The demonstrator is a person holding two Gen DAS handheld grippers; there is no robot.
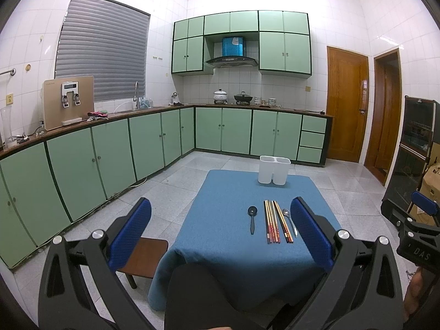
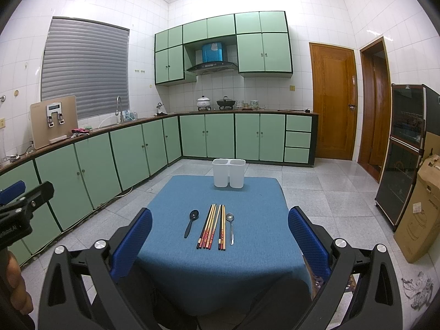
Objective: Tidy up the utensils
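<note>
- Green-cabinet kitchen behind; a blue-clothed desk (image 2: 247, 261) stands on the pale tiled floor.
- White two-compartment holder (image 2: 228, 173) sits upright at the desk's far edge — 12 o'clock from the utensils.
- Chopsticks (image 2: 213, 227) lie bundled mid-desk, ends pointing toward the holder.
- Black spoon (image 2: 191, 223) lies at 9 o'clock of the chopsticks; metal spoon (image 2: 230, 227) at 3 o'clock, just beside them.
- Left gripper (image 1: 220, 236) hovers short of the desk — fingers (image 1: 132, 231) spread wide, holding nothing.
- Right gripper (image 2: 220, 243) likewise, fingers (image 2: 308, 242) wide apart and bare.
</note>
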